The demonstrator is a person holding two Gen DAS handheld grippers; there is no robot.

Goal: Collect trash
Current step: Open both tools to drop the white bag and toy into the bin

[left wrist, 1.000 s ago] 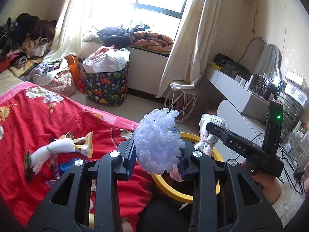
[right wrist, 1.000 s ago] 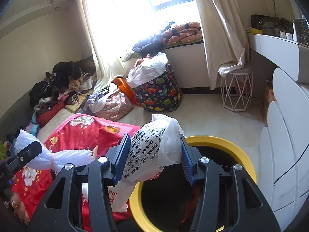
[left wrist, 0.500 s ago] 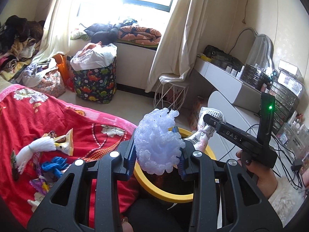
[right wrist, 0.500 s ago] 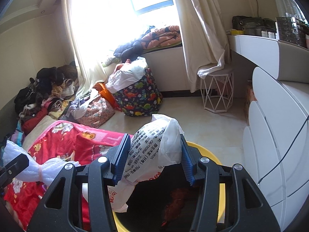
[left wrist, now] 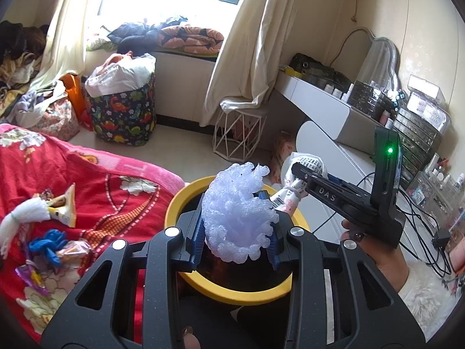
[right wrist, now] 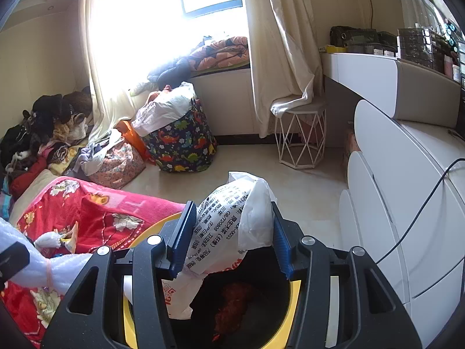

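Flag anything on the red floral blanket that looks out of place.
Loose litter is scattered across the red floral blanket: a yellow triangular snack wrapper, a tied white foam bundle, crumpled blue plastic and a clear candy wrapper. It looks like trash lying on bedding, not yet collected.

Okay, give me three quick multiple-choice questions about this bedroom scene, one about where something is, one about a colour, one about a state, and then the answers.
1. Where is the wire stool?
A. on the bed
B. under the curtain
C. inside the bin

2. What colour is the bin rim?
A. yellow
B. green
C. white

3. What is the left gripper doing?
A. hanging open
B. clamping foam wrap
C. clamping a bottle

Answers: B, the curtain hem drapes on the stool; A, the rim is yellow; B, both pads press the foam.
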